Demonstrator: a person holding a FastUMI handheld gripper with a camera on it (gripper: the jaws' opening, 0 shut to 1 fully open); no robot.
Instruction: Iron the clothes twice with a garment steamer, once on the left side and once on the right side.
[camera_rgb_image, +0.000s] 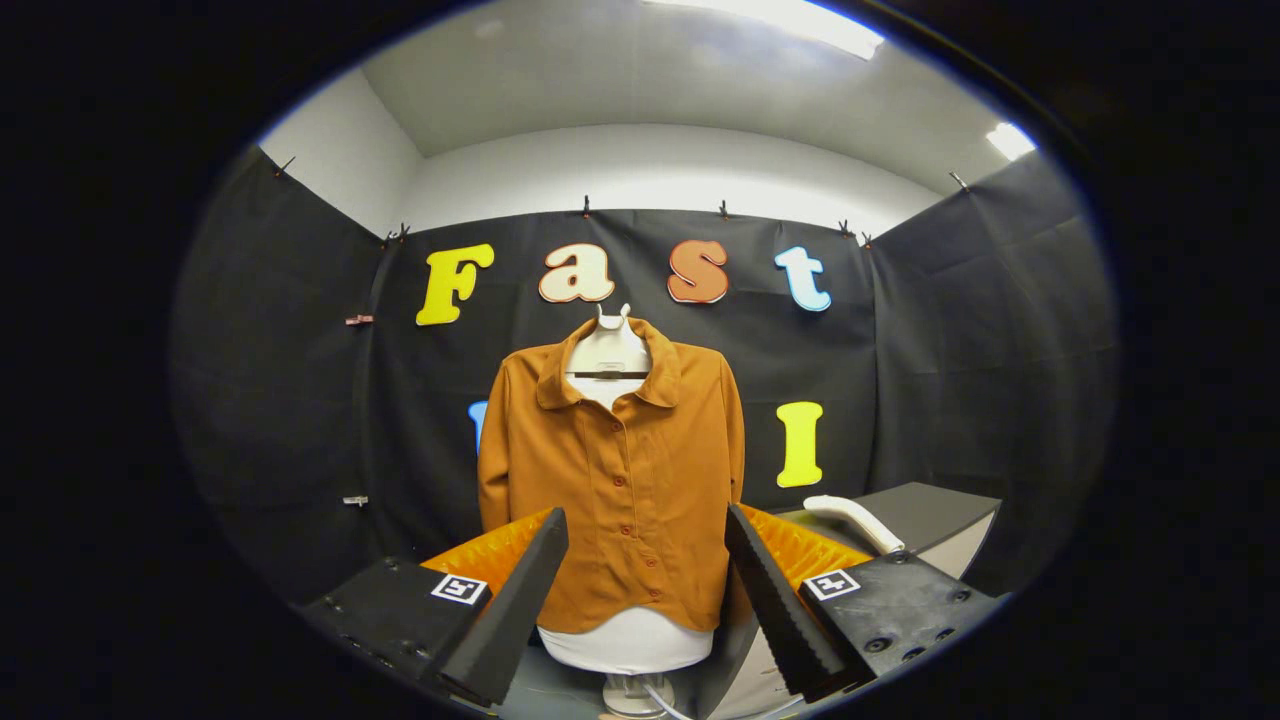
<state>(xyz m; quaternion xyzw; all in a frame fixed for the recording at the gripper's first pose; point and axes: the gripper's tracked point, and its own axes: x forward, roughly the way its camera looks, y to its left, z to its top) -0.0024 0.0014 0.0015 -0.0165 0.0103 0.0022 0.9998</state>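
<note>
your claw (645, 590) is spread and empty, aimed at the rust-orange buttoned shirt (620, 490) on the white mannequin torso (627, 640), while the white curved-handle garment steamer (855, 522) lies off right on the dark tabletop (940, 510); swinging over carelessly risks snagging the hem.

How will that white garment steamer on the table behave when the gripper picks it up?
The garment steamer looks rigid and smooth, so it may slip between the fingers. Its long curved body lies flat on the table, so it could pivot if gripped off-centre. The gripper is open, well short of it.
</note>
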